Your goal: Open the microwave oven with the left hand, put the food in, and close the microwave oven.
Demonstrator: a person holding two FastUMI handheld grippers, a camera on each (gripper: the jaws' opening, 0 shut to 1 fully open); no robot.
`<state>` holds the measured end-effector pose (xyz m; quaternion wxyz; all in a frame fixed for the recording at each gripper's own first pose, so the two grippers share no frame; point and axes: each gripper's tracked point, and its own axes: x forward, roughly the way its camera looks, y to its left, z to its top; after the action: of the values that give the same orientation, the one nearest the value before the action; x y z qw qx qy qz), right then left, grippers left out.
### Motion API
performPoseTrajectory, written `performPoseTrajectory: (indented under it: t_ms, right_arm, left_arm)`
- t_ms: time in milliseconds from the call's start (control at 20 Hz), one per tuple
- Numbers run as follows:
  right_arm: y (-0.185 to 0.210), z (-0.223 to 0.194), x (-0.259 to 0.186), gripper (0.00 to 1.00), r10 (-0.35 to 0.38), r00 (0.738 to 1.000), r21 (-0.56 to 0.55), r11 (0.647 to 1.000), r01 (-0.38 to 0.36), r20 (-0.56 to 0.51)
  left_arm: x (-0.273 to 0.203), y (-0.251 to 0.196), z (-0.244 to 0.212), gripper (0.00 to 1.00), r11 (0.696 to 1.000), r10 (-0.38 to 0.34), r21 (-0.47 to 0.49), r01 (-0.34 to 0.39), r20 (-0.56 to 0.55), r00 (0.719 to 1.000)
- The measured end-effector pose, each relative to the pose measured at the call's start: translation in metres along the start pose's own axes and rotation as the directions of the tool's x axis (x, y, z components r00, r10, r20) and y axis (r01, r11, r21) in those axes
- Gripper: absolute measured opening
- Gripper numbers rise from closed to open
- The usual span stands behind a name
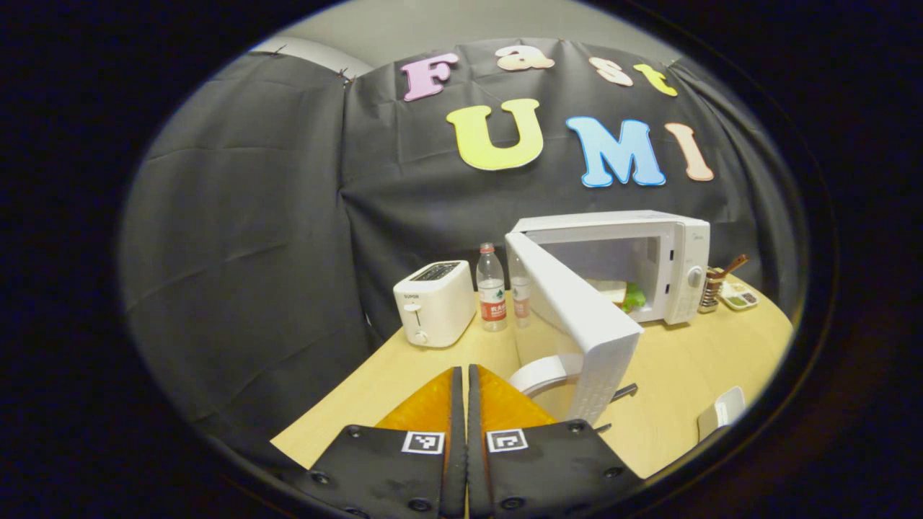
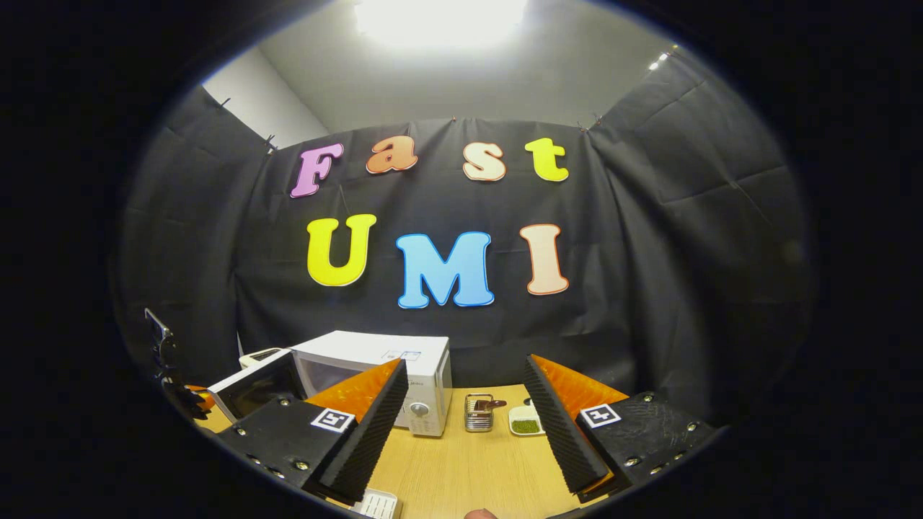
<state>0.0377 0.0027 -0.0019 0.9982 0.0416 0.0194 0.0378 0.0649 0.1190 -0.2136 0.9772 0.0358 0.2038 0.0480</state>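
Note:
The white microwave (image 1: 681, 249) stands on the wooden table with its door (image 1: 577, 324) swung wide open toward me. Inside lies the food (image 1: 624, 294), a sandwich with green lettuce. In the left gripper view my left gripper (image 1: 462, 370) is shut with nothing between its fingers, low and just left of the door's curved handle (image 1: 537, 375), not touching it. In the right gripper view my right gripper (image 2: 465, 362) is open and holds nothing, well back from the microwave (image 2: 414, 360), whose door (image 2: 259, 389) stands open at the left.
A white toaster (image 1: 435, 303) and two water bottles (image 1: 491, 288) stand left of the microwave. A metal holder (image 2: 479, 412) and a small dish (image 2: 525, 422) sit to its right. A white tray (image 1: 721, 411) lies near the table's front edge.

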Motion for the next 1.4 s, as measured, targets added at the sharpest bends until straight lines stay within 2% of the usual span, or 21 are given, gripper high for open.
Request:
performPoseTrajectory:
  t_ms: [100,150,250,300,350,400,450,500,550,600,650,700,850,900,950,1000,1050,1200,1250,1400]
  right_arm:
    - [-0.009,-0.004,-0.003,0.98,0.013,1.0,0.003,1.0,-0.013,-0.011]
    - [-0.011,-0.005,-0.004,0.98,0.028,0.999,0.013,1.0,-0.027,-0.016]
    - [-0.015,-0.004,-0.007,0.98,0.05,0.999,0.03,0.998,-0.05,-0.017]
    - [-0.016,-0.005,-0.008,0.98,0.062,0.998,0.03,0.998,-0.062,-0.016]
    - [-0.018,-0.005,-0.009,0.98,0.069,0.997,0.022,0.997,-0.069,-0.014]
    - [-0.022,-0.006,-0.01,0.98,0.069,0.997,0.009,0.998,-0.069,-0.016]
    - [-0.023,-0.007,-0.011,0.98,0.072,0.997,0.003,0.997,-0.072,-0.022]
    - [-0.021,-0.009,-0.013,0.98,0.078,0.997,0.006,0.997,-0.078,-0.028]
    - [-0.02,-0.01,-0.013,0.98,0.082,0.996,0.008,0.997,-0.082,-0.031]
    - [-0.021,-0.01,-0.01,0.98,0.081,0.996,0.006,0.997,-0.081,-0.032]
    - [-0.021,-0.012,-0.008,0.98,0.075,0.997,0.003,0.997,-0.075,-0.036]
    - [-0.021,-0.013,-0.007,0.98,0.067,0.997,0.005,0.998,-0.067,-0.04]
    - [-0.016,-0.014,-0.001,0.98,0.057,0.997,0.016,0.998,-0.056,-0.044]
    - [-0.016,-0.015,0.002,0.98,0.05,0.998,0.005,0.999,-0.05,-0.044]
    - [-0.016,-0.016,0.005,0.98,0.039,0.998,0.0,0.999,-0.039,-0.048]
    - [-0.012,-0.018,0.008,0.98,0.038,0.998,0.005,0.999,-0.037,-0.054]
    - [-0.009,-0.018,0.011,0.98,0.036,0.998,0.013,0.999,-0.035,-0.059]
    - [-0.004,-0.02,0.022,0.98,0.02,0.998,0.028,0.999,-0.018,-0.061]
    - [-0.001,-0.02,0.024,0.98,0.023,0.998,0.033,0.999,-0.021,-0.063]
    - [0.004,-0.024,0.032,0.98,0.013,0.997,0.05,0.999,-0.009,-0.071]
  left_arm:
    - [-0.004,-0.019,0.003,0.07,1.0,-0.018,-0.01,0.018,0.0,1.0]
    - [-0.003,-0.029,0.004,0.12,1.0,-0.028,-0.008,0.028,0.0,1.0]
    - [-0.003,-0.046,0.01,0.12,0.999,-0.043,-0.004,0.043,0.005,0.999]
    - [-0.002,-0.055,0.013,0.08,0.999,-0.052,-0.004,0.052,0.01,0.999]
    - [-0.002,-0.064,0.015,0.12,0.998,-0.063,-0.004,0.063,0.009,0.998]
    - [-0.001,-0.073,0.018,0.08,0.997,-0.074,-0.008,0.074,0.008,0.997]
    - [0.0,-0.082,0.02,0.08,0.996,-0.09,-0.011,0.09,0.009,0.996]
    - [0.001,-0.091,0.024,0.12,0.994,-0.109,-0.015,0.109,0.013,0.994]
    - [0.002,-0.1,0.027,0.07,0.991,-0.131,-0.018,0.131,0.018,0.991]
    - [0.003,-0.108,0.031,0.07,0.988,-0.152,-0.02,0.152,0.025,0.988]
    - [0.005,-0.116,0.035,0.12,0.984,-0.176,-0.022,0.177,0.034,0.984]
    - [0.008,-0.123,0.038,0.12,0.98,-0.198,-0.023,0.199,0.037,0.98]
    - [0.017,-0.143,0.045,0.07,0.967,-0.252,-0.012,0.253,0.041,0.967]
    - [0.023,-0.15,0.047,0.12,0.962,-0.272,-0.01,0.273,0.043,0.961]
    - [0.026,-0.156,0.048,0.07,0.955,-0.294,-0.011,0.295,0.041,0.955]
    - [0.029,-0.164,0.05,0.12,0.949,-0.316,-0.01,0.316,0.04,0.948]
    - [0.032,-0.169,0.051,0.07,0.943,-0.332,-0.009,0.333,0.039,0.942]
    - [0.042,-0.188,0.058,0.07,0.921,-0.389,-0.008,0.39,0.04,0.92]
    - [0.045,-0.195,0.06,0.12,0.912,-0.409,-0.01,0.41,0.04,0.912]
    - [0.057,-0.21,0.068,0.07,0.892,-0.451,0.0,0.452,0.039,0.892]
